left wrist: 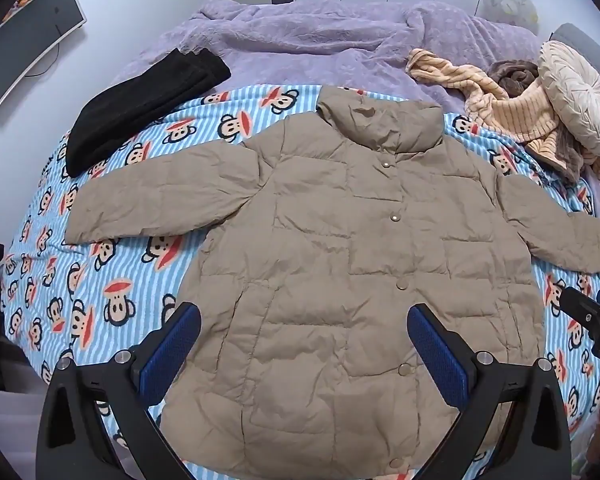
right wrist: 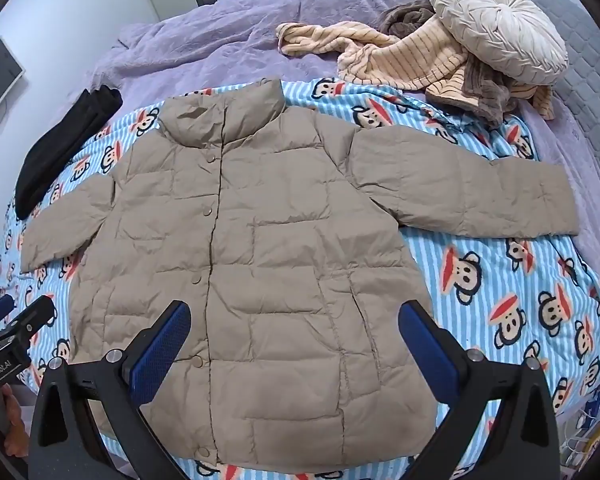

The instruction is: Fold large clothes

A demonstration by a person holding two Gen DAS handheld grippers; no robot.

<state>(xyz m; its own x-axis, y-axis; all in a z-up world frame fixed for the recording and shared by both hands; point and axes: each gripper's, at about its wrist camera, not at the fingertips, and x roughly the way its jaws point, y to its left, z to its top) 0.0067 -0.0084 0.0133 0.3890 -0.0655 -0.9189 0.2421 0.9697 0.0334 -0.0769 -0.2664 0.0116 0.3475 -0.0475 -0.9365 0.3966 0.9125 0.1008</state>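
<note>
jacket (left wrist: 340, 248) flat, sleeves spread | blanket (left wrist: 112, 276) borders hem

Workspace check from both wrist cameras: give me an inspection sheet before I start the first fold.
Surface: bed with a monkey-print sheet over a purple blanket.
Job's things: tan puffer jacket lies flat, front up, snaps closed, both sleeves spread outward, not yet folded.
Clutter: folded black garment beyond the jacket's left sleeve; striped beige garment and round cream cushion piled beyond the right sleeve.
Grippers: left gripper and right gripper both open, above the hem, holding nothing.
Cables: thin cord below the wall monitor.
Surroundings: white wall, door at the far end.
</note>
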